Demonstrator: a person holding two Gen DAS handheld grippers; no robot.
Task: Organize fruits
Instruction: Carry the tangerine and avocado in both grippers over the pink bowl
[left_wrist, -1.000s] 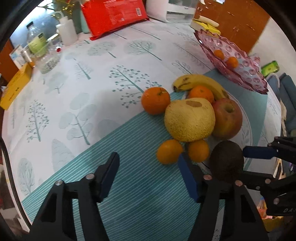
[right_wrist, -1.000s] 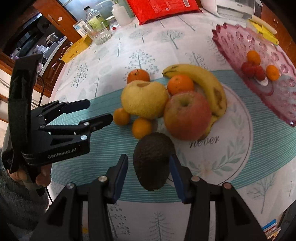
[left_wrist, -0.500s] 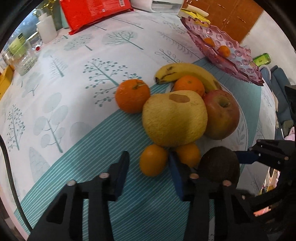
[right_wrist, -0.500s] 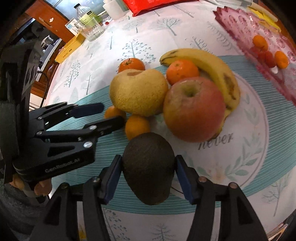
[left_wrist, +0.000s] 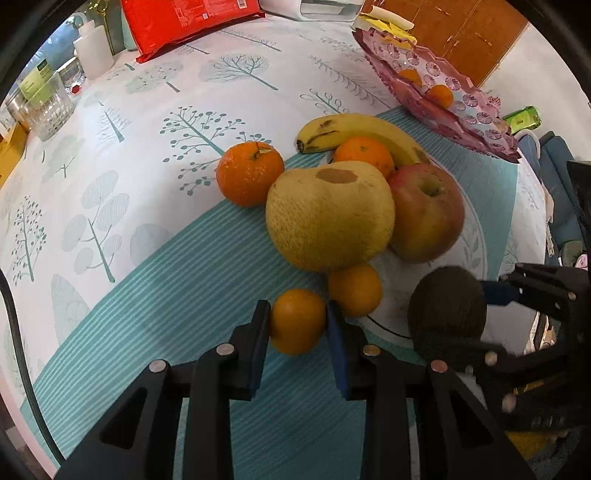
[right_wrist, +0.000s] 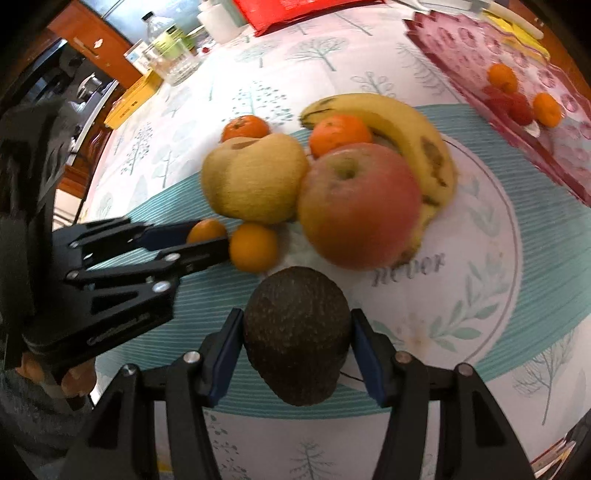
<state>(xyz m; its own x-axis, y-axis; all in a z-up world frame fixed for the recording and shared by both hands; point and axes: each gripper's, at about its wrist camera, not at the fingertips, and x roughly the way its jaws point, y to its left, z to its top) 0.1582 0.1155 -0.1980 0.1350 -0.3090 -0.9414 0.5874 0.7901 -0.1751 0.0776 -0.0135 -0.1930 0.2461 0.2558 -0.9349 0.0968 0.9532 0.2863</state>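
Observation:
My left gripper (left_wrist: 297, 325) is shut on a small orange (left_wrist: 296, 320) at the near edge of the fruit pile; it also shows in the right wrist view (right_wrist: 207, 230). My right gripper (right_wrist: 297, 332) is shut on a dark avocado (right_wrist: 297, 334), which also shows in the left wrist view (left_wrist: 445, 310). Behind lie a second small orange (left_wrist: 355, 290), a yellow melon (left_wrist: 328, 214), a red apple (left_wrist: 424, 210), a banana (left_wrist: 362, 129) and two tangerines (left_wrist: 249, 171) (left_wrist: 364, 153).
A pink glass fruit dish (left_wrist: 443, 99) with small oranges and red berries stands at the far right. A red bag (left_wrist: 192, 18), a white bottle (left_wrist: 92, 50), a glass (left_wrist: 50, 107) and a yellow box (right_wrist: 133, 99) stand at the back.
My left gripper moved forward and closed on the small orange. My right gripper closed on the avocado and drew nearer the pile.

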